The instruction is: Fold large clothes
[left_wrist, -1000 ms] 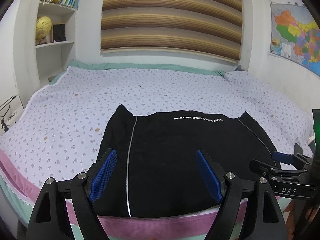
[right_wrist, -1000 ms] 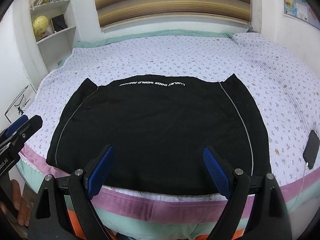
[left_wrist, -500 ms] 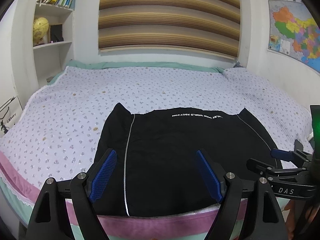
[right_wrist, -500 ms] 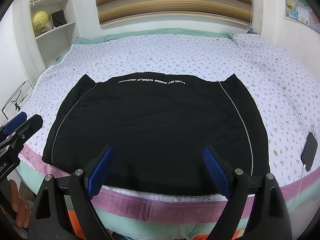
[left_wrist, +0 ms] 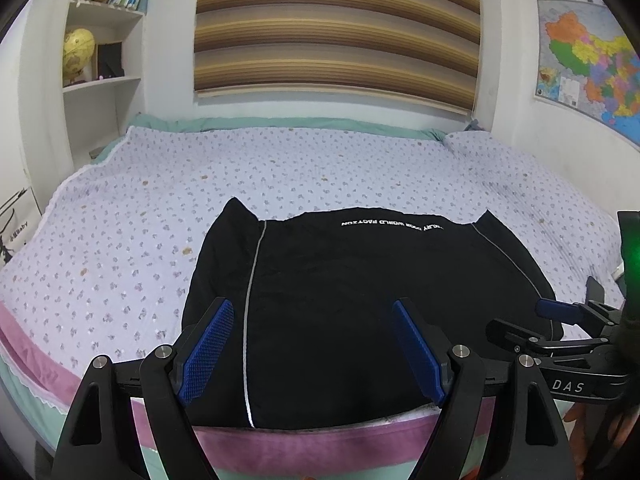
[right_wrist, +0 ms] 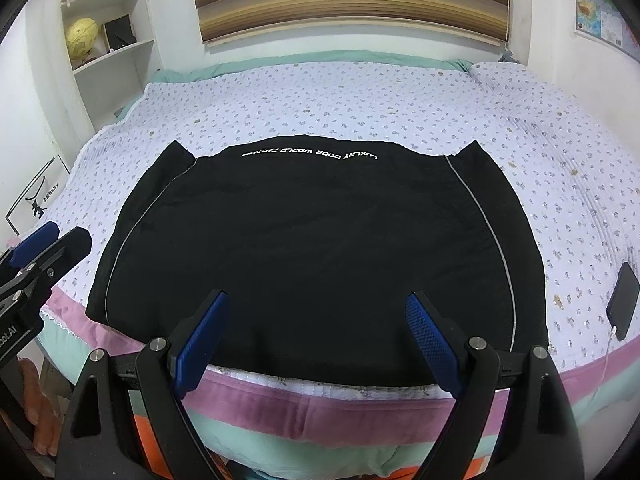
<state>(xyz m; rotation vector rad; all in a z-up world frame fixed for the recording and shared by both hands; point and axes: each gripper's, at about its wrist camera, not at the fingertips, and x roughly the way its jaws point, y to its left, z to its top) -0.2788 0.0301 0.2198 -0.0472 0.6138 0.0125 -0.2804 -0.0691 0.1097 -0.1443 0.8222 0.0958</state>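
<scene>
A black garment (left_wrist: pixel 360 312) (right_wrist: pixel 316 248) with thin grey piping and a line of white lettering lies flat on the bed, its near edge at the mattress's front. My left gripper (left_wrist: pixel 312 308) hovers open above the garment's near left part, nothing between its blue pads. My right gripper (right_wrist: pixel 318 300) hangs open over the garment's near middle, also empty. Each gripper shows at the edge of the other's view: the right one (left_wrist: pixel 560 332) at the lower right, the left one (right_wrist: pixel 36 256) at the left.
The bed (left_wrist: pixel 160 216) has a floral lilac cover and a pink and mint edge. A black phone (right_wrist: pixel 623 301) on a white cable lies on the cover at the right. A shelf with a globe (left_wrist: pixel 78 52) stands far left; a wall map (left_wrist: pixel 588 64) hangs right.
The left wrist view has shifted a little, so the garment and bed sit slightly lower and farther off. The right view is nearly unchanged. Both grippers stay open.
</scene>
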